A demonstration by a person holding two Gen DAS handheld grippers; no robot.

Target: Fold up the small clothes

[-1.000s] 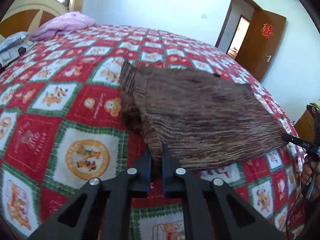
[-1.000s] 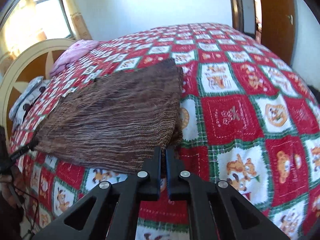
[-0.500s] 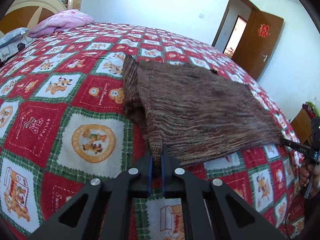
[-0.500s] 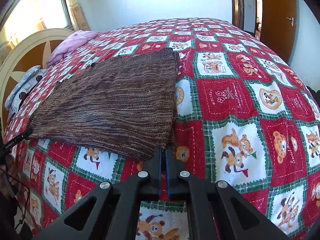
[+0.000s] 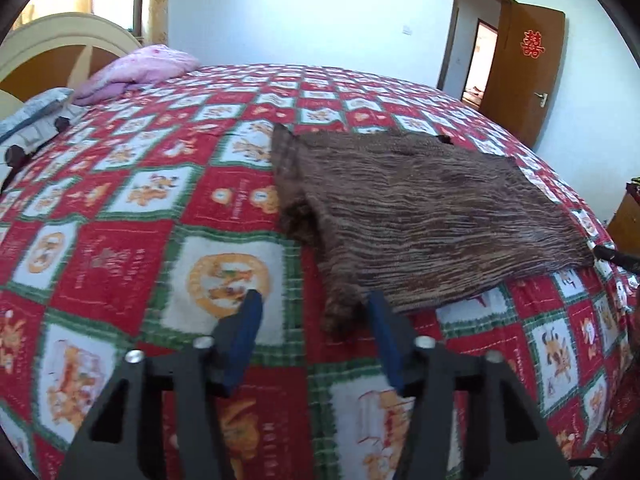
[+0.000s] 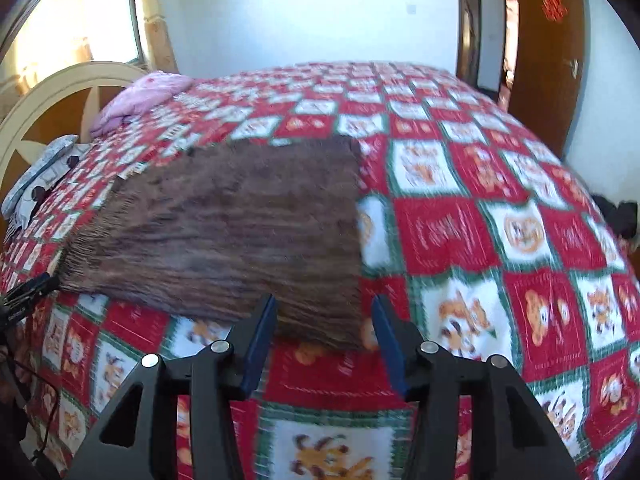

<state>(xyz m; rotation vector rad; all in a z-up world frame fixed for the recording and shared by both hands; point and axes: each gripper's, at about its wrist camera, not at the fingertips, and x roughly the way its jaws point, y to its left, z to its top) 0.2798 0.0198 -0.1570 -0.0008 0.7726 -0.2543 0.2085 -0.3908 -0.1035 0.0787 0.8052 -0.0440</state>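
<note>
Now both let go: left gripper (image 5: 312,312) and right gripper (image 6: 324,318) opening, each astride a near corner of the brown garment (image 5: 420,220) on the bed (image 5: 120,240). Fold laid; next needs fresh grips.

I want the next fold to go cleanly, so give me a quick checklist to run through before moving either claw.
1. Left claw letting go: ok, jaws opening, pads off the garment.
2. Right claw letting go: ok, jaws opening, corner lies loose between them.
3. Garment flat on the bedspread: ok on top.
4. Left edge tidy: not ok, under layer sticks out.
5. Far edges aligned: cannot tell.
</note>
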